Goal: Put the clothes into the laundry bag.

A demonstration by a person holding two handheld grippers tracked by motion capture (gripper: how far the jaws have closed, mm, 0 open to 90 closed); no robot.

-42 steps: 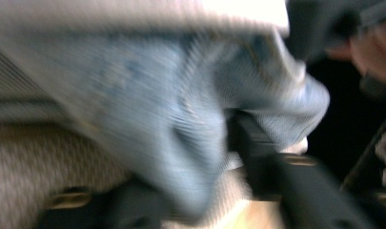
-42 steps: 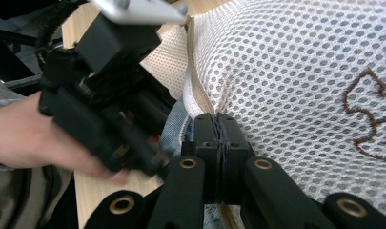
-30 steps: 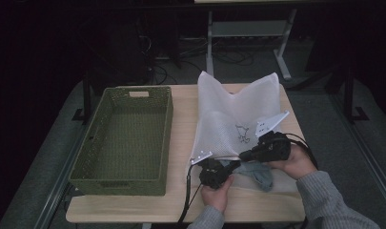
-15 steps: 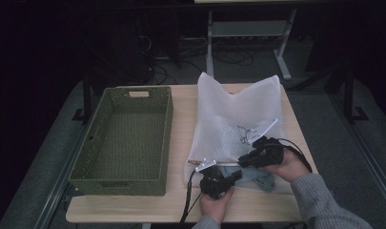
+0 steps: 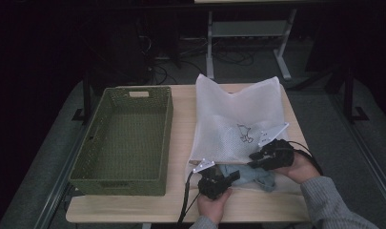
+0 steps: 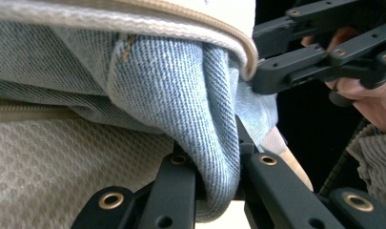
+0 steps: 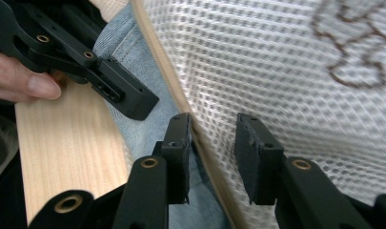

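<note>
One wooden table (image 5: 181, 205) carries one green woven basket (image 5: 126, 138) on its left half, one white mesh bag (image 5: 238, 119) on its right half, and one piece of blue denim cloth (image 5: 255, 175) at the bag's near edge. Two grippers work there, one in each hand.

The left gripper (image 5: 231, 177) is clamped on a fold of the denim (the left gripper view has the fabric squeezed between both black jaws), near the front edge of the table.

The right gripper (image 5: 253, 157) sits just to the right, at the bag's tan-trimmed opening. Its jaws straddle that hem with a gap between them; the hem lies against one jaw, the denim beneath it.
</note>
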